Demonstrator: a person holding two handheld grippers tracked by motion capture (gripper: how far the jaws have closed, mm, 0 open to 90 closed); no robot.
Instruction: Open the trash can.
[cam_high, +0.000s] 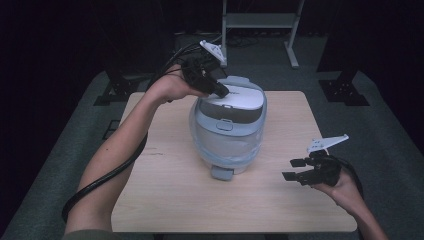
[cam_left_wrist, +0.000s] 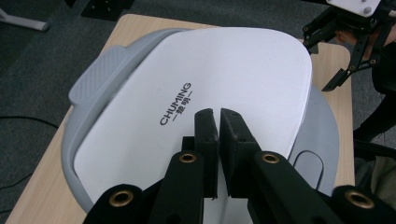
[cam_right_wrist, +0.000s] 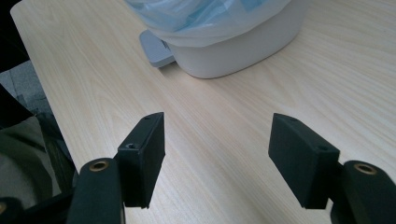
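Where the pale wooden worktop (cam_high: 165, 195) spreads out below the high view, we see a grey-and-white pedal bin (cam_high: 227, 125) standing near its middle, a bluish plastic liner (cam_high: 220, 142) folded over its rim and a small grey foot pedal (cam_high: 221, 173) jutting from its base toward us. The bin's white lid (cam_left_wrist: 210, 88) is down and carries dark lettering. Our left claw (cam_high: 223, 91) rests its tips on the far left part of that lid; in the left gripper view its two black pads (cam_left_wrist: 207, 135) stand almost together with only a slit between them and nothing caught there. Whether the tips actually press on the lid or merely sit just over it we cannot quite tell. Our right claw (cam_high: 291, 169) hovers low over the bare worktop to the right of the bin, well apart from it, with its pads (cam_right_wrist: 144, 154) spread wide and empty.
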